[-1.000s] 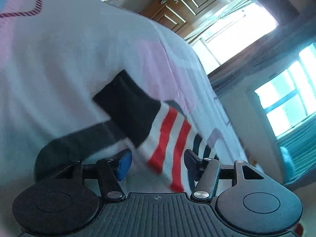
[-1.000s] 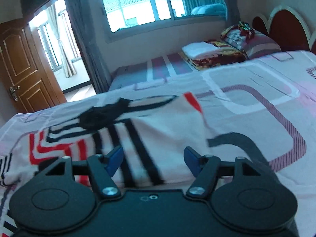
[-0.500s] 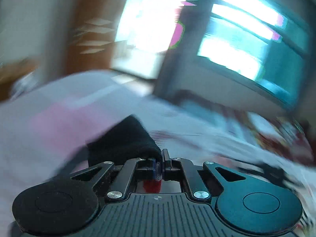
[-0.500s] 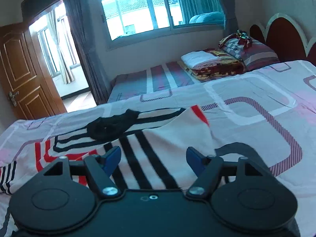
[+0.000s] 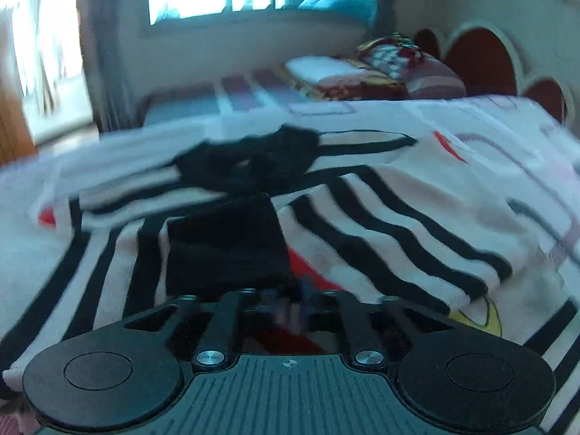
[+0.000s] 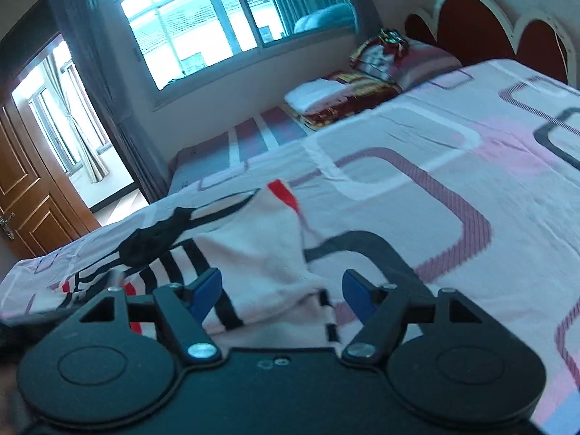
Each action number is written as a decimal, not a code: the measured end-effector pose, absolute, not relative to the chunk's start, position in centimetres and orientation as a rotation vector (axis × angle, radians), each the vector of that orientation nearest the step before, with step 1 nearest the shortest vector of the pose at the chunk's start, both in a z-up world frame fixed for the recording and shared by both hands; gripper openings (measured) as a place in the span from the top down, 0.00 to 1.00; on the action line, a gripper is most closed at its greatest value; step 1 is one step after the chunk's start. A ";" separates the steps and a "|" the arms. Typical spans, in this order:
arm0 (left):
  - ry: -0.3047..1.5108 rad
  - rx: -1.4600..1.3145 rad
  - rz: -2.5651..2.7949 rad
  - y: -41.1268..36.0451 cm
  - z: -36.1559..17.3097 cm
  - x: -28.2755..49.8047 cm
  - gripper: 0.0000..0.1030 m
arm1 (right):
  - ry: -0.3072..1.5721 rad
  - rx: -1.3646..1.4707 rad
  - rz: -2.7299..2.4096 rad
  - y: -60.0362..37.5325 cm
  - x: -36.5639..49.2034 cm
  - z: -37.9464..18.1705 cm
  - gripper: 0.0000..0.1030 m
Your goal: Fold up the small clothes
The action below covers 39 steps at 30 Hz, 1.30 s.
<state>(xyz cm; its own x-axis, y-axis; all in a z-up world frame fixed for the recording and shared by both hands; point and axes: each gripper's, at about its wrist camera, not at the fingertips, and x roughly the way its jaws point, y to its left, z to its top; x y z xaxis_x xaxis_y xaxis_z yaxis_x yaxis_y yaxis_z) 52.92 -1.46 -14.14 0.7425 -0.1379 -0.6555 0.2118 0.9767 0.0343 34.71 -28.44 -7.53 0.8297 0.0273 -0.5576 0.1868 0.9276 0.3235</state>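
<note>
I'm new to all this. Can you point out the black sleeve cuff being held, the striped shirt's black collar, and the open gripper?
black sleeve cuff [image 5: 224, 250], left wrist view, middle of the black panel.
black collar [image 6: 152, 243], right wrist view, bunched centre.
right gripper [image 6: 279, 291], right wrist view, midway between the blue fingertips.

Bed with clothes spread on it.
A bed in a pink-and-white patterned sheet carries a white garment with black stripes and a crumpled black piece lying on it.

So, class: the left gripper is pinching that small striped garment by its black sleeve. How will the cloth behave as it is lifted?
Probably floppy: the black sleeve drapes from the shut left gripper. Likely light, since the striped garment lies thin and rumpled on the bedsheet. It may drag the rest along.
</note>
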 end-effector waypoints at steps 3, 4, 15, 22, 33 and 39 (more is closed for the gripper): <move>0.655 0.075 -0.236 -1.5 -12.0 49.4 0.34 | 0.600 0.418 -0.053 -28.8 34.8 -7.8 0.28; 0.627 0.066 -0.231 -0.5 -11.4 47.9 0.34 | 0.600 0.428 -0.035 -28.5 35.1 -7.9 0.27; 0.645 0.020 0.122 15.2 -13.5 40.4 0.34 | 0.595 -0.049 0.326 -12.6 42.4 -9.3 0.39; 0.635 0.046 0.098 16.2 -14.4 44.1 0.34 | 0.625 -0.344 0.342 -6.7 46.7 -11.0 0.93; 0.661 0.160 0.050 15.5 -14.7 45.7 0.51 | 0.703 0.045 0.156 -15.0 44.2 -11.2 0.86; 0.629 0.168 0.025 15.4 -14.2 44.8 0.51 | 0.723 0.360 0.135 -19.8 44.1 -12.6 0.79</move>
